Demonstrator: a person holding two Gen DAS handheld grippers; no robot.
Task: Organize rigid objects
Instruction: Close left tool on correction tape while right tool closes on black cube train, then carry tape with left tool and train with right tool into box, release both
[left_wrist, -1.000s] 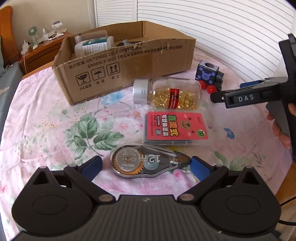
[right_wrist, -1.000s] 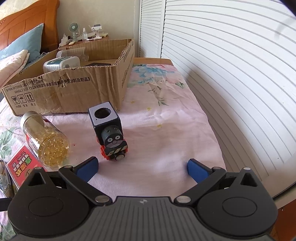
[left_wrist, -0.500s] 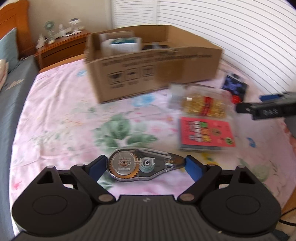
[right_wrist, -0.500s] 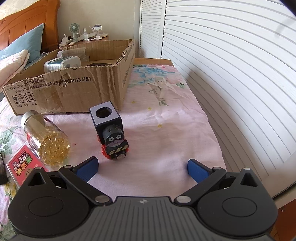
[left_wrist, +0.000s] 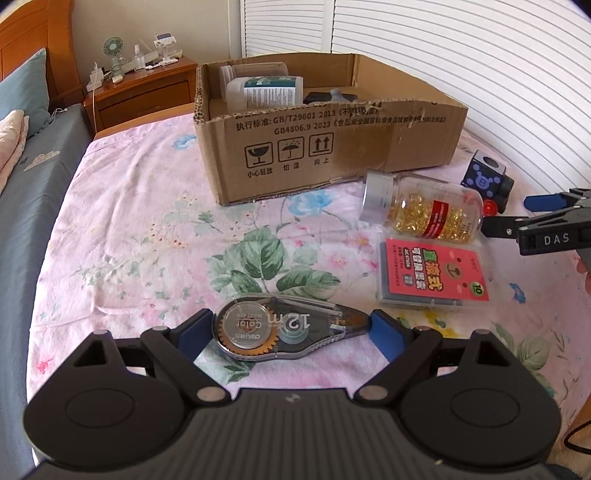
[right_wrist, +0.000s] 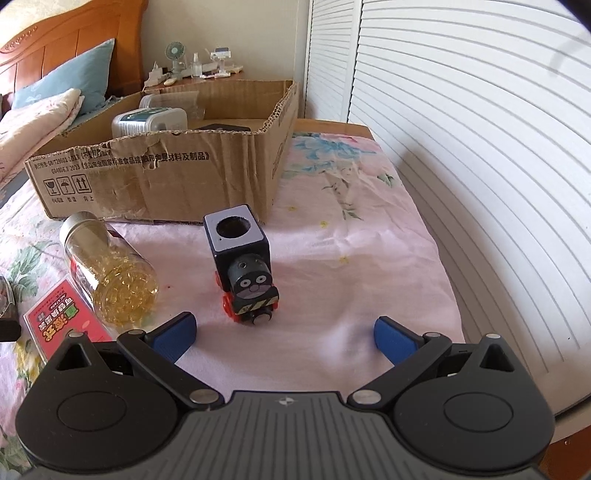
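Left gripper jaws, having just been closing, are clamping the correction tape end-to-end, long axis across them; box sitting ahead. Right gripper jaws gaping apart, w/ nothing between.

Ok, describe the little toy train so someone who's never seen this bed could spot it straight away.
Start at the open cardboard box on the flowered bedspread. Just in front of its near corner, right of the lying bottle of golden capsules, stands the toy train. It alone has red wheels, a painted face and a square block with a round hole on top.
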